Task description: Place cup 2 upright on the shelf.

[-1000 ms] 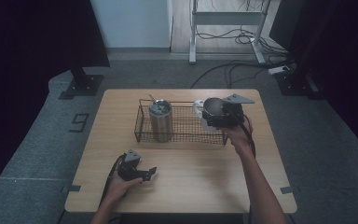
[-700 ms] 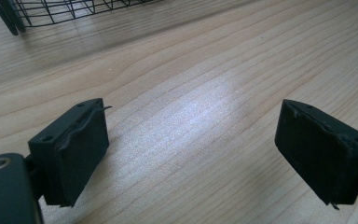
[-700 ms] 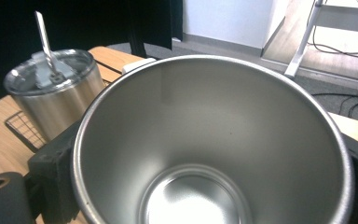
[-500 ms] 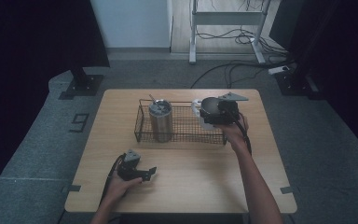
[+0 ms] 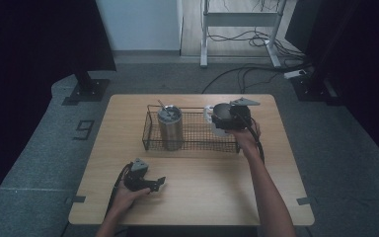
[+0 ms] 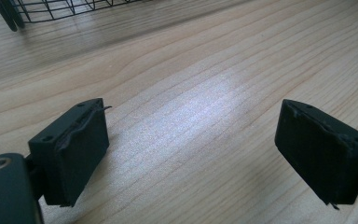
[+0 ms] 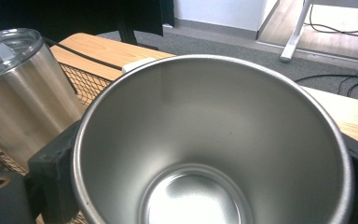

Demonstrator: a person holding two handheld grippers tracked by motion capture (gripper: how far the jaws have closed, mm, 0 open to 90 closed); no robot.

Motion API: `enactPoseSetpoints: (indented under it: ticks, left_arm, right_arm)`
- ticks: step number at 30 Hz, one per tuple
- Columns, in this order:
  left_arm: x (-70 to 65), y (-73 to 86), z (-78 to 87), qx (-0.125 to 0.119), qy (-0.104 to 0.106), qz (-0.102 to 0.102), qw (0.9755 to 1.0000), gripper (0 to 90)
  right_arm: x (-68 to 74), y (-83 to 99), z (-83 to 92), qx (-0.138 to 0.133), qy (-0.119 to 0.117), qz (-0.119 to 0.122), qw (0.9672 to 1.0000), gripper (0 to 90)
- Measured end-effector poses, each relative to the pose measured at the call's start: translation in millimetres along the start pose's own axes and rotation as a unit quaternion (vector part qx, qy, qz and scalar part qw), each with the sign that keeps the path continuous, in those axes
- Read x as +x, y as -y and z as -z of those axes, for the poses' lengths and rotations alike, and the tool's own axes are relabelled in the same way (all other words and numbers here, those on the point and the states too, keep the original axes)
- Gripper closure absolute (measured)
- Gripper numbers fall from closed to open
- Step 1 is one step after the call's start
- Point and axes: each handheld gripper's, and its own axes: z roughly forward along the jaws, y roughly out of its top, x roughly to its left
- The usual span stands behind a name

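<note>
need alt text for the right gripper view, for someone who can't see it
An open, empty stainless steel cup sits clamped between the right tool's two black jaws, seen from above its rim. To its left a lidded steel tumbler stands in a wire basket on the wooden table.

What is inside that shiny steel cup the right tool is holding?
The open stainless steel cup is empty: bare brushed walls and a shiny round bottom. What lies beneath it is hidden, though the black wire basket sits below.
</note>
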Motion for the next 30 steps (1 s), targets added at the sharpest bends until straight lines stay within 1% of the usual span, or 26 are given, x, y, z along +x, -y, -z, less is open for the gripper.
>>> enactPoseSetpoints:
  ticks: [12,21,30]
  left_arm:
    - [0.2,0.2,0.3,0.0,0.0,0.0,1.0,9.8]
    - [0.5,0.3,1.0,0.0,0.002,0.001,1.0,9.8]
    - [0.0,0.3,0.5,0.001,0.003,-0.001,1.0,9.8]
  right_arm:
    - [-1.3,7.1,-13.1,0.014,0.002,-0.002,0.9999,6.3]
    - [-0.6,14.6,-23.1,0.03,0.008,-0.001,0.9995,6.3]
    - [-0.1,19.2,-28.4,0.038,0.015,0.0,0.9992,6.2]
